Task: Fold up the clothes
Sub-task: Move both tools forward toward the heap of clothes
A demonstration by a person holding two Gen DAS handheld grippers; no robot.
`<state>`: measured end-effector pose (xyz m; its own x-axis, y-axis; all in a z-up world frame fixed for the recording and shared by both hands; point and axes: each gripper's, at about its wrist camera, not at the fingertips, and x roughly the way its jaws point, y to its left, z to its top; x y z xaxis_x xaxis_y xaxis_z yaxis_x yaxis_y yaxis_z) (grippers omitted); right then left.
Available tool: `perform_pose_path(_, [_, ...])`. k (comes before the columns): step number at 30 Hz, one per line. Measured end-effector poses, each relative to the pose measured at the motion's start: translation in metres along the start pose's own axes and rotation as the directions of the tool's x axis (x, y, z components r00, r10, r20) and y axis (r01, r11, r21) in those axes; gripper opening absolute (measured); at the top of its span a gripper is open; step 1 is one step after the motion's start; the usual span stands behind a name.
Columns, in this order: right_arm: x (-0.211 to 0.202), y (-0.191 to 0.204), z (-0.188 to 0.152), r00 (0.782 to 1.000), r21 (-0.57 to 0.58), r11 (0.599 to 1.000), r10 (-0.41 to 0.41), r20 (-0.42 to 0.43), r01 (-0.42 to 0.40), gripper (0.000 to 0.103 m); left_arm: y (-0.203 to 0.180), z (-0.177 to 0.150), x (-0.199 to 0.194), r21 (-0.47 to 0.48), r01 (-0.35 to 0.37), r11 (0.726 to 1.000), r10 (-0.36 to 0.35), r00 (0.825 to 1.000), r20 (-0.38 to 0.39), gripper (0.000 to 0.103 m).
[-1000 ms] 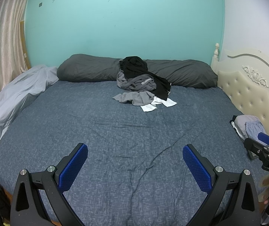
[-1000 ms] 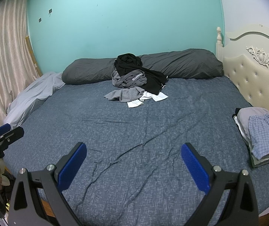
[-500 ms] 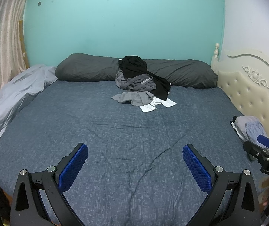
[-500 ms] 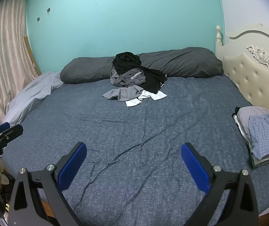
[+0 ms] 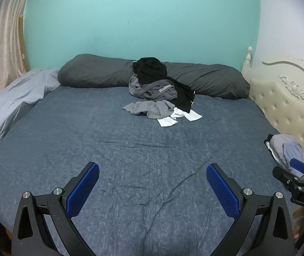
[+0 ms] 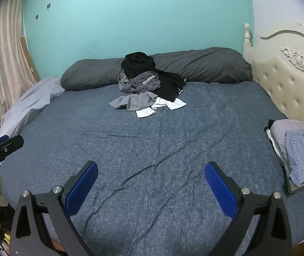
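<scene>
Left wrist view: the left gripper [image 5: 152,183] hovers over the near edge of the bed [image 5: 100,149], its blue-padded fingers [image 5: 83,188] spread wide and holding nothing. A heap of unfolded clothes [image 5: 158,89], black, grey and white, lies at the bed's far edge against a long dark pillow [image 5: 211,79]. A folded stack [image 5: 286,149] sits at the right edge beside the cream headboard [image 5: 284,104], with the right gripper [image 5: 297,177] partly in view in front of it.

Right wrist view: the right gripper [image 6: 151,181] is likewise spread wide and empty above the bed's [image 6: 194,132] near edge. The heap of unfolded clothes [image 6: 147,83] lies at the far edge; the folded stack [image 6: 294,151], topped by a checked garment, rests at the right edge. The left gripper [image 6: 0,147] shows at the left margin, its fingers too cropped to judge here.
</scene>
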<state>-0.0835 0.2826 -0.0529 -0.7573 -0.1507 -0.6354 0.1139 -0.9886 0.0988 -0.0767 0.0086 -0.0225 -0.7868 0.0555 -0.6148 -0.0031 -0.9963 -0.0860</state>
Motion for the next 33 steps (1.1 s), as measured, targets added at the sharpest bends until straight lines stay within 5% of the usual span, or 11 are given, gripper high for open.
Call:
perform_pose_path(10, [0.072,-0.008,0.022,1.000,-0.007,1.000,-0.007,-0.024,0.007,0.101,0.014,0.018,0.087,-0.048,0.000,0.999,-0.002,0.999,-0.034,0.103])
perform_pose_path(33, [0.313,-0.013,0.102,0.996,-0.055,0.998,-0.031,-0.080,0.027,0.101,0.045,0.076,0.303,-0.065,-0.067,0.996,0.060,0.994,-0.093,0.103])
